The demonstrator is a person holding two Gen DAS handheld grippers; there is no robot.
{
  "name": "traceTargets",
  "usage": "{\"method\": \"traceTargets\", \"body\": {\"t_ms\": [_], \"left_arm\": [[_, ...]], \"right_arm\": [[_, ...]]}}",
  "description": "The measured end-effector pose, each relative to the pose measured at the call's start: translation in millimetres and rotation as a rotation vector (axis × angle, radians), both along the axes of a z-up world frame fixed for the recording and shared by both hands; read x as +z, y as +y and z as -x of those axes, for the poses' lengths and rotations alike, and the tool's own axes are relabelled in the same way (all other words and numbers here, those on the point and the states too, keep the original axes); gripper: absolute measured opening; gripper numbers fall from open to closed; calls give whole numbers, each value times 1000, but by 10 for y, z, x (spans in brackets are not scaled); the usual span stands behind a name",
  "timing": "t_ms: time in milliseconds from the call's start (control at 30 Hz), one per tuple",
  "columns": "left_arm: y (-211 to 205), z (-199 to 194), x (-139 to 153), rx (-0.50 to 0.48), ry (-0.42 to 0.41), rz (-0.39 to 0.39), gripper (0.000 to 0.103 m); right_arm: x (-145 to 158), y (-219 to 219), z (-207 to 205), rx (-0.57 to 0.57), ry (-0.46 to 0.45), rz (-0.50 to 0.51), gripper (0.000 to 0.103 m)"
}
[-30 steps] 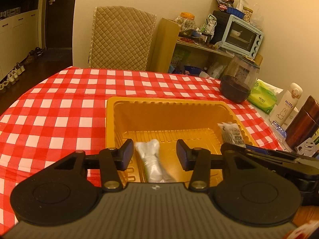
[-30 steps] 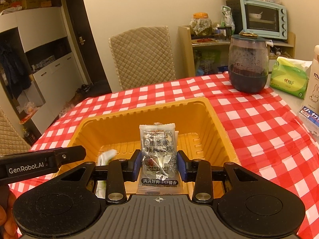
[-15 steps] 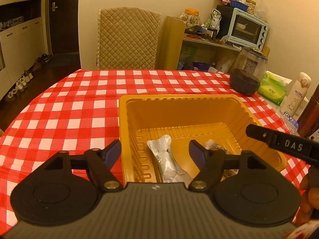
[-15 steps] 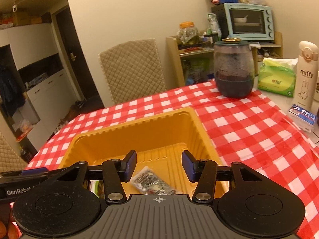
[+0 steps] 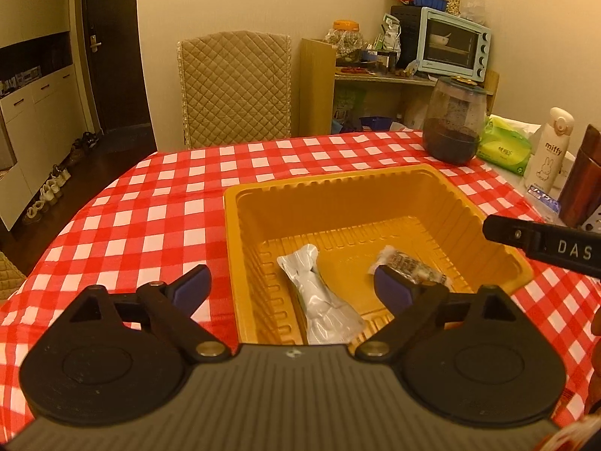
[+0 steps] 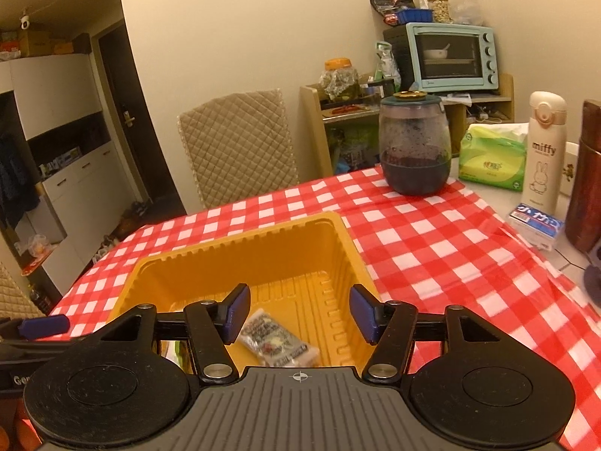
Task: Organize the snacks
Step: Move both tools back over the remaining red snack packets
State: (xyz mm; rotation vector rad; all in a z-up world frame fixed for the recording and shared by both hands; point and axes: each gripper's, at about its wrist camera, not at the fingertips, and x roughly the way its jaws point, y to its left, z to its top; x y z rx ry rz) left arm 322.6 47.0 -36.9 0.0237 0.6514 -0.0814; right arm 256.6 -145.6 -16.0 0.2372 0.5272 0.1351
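An orange plastic tray [image 5: 338, 180] [image 6: 240, 248] stands on the red-checked table. In it lie a silver-white snack packet [image 5: 319, 300] and a clear packet of dark snacks [image 5: 409, 265] [image 6: 276, 342]. My left gripper [image 5: 293, 289] is open and empty above the tray's near left edge. My right gripper [image 6: 298, 314] is open and empty above the tray's near right part, with the dark packet below it. The right gripper's finger [image 5: 541, 246] shows at the right of the left wrist view.
A dark glass jar [image 6: 415, 146] stands on the table behind the tray. A green tissue pack [image 6: 492, 159], a white Miffy bottle [image 6: 544, 154], a small blue box [image 6: 537, 225] and a brown container [image 6: 586, 176] stand at the right. A quilted chair [image 5: 234, 88] is at the far side.
My right gripper opened and let the dark snack packet drop into the tray, then rose. My left gripper opened wider and drew back from the silver packet.
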Motion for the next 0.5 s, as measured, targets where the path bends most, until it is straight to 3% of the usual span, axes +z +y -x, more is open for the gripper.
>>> {"method": "traceTargets", "body": {"t_ms": [133, 267, 500], "left_arm": [[-5, 228, 38, 8, 5, 18, 97], [9, 492, 103, 29, 14, 38, 101], [50, 1099, 156, 80, 17, 82, 103]], "right_arm": [[63, -42, 224, -4, -7, 12, 61], [110, -81, 476, 2, -8, 13, 76], [179, -96, 1074, 9, -9, 8, 79]]}}
